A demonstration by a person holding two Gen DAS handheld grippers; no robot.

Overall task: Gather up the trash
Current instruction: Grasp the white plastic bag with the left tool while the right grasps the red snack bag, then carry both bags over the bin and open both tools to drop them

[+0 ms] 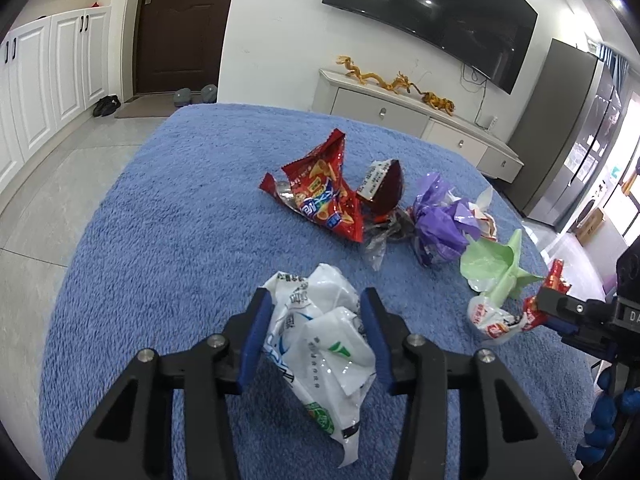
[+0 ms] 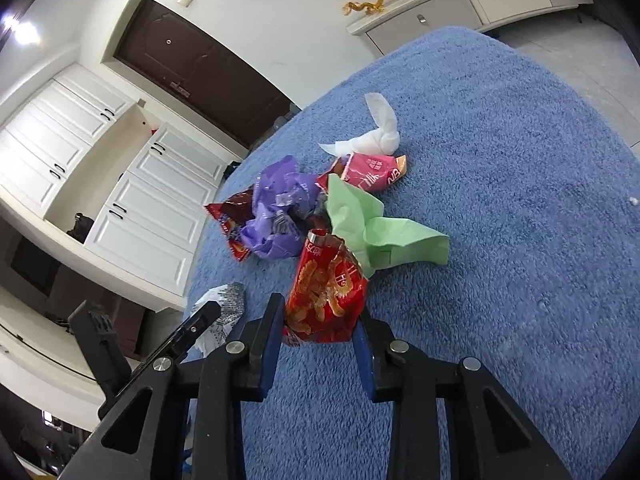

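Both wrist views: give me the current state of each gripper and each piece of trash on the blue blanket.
Left gripper: shut on white plastic bag.
Right gripper: shut on red snack wrapper.
Purple bag: crumpled, loose in the pile.
Green paper: crumpled, loose.
Pink packet: lying flat.
White tissue: twisted, loose.
Red chip bag: torn open, loose.

I'm working in a home living room: a large black wall-mounted television (image 1: 432,12), a long white drawer cabinet (image 1: 412,120), and a dark brown entrance door (image 1: 180,28).

Bright, sharp; fisheye-warped, dark edges
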